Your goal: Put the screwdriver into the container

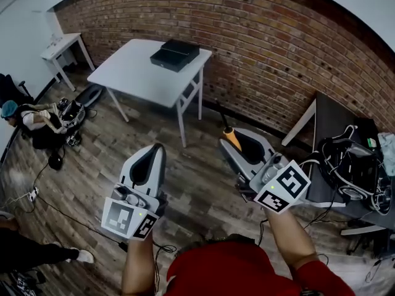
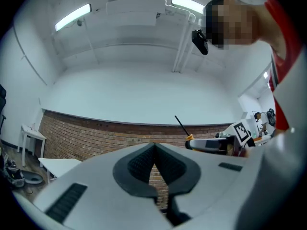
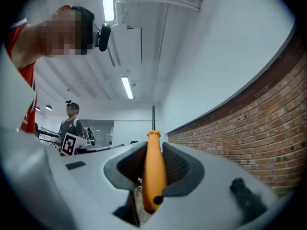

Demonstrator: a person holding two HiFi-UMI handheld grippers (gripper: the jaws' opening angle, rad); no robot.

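Observation:
My right gripper point(image 1: 230, 138) is shut on the orange handle of a screwdriver point(image 1: 231, 138), whose thin black shaft points away toward the brick wall. In the right gripper view the handle point(image 3: 154, 169) stands upright between the dark pads of that gripper point(image 3: 153, 163), shaft upward. My left gripper point(image 1: 158, 148) is held beside it, its jaws shut with nothing between them point(image 2: 154, 151). From the left gripper view the screwdriver point(image 2: 190, 139) shows at the right. Two black box-like cases point(image 1: 175, 55) lie on a white table point(image 1: 139, 73) far ahead by the wall.
A dark desk point(image 1: 330, 125) with cables and gear stands at the right. A person point(image 1: 31, 118) sits on the wooden floor at the left, near bags and a small white table point(image 1: 62, 44). Another person point(image 3: 72, 122) stands behind in the right gripper view.

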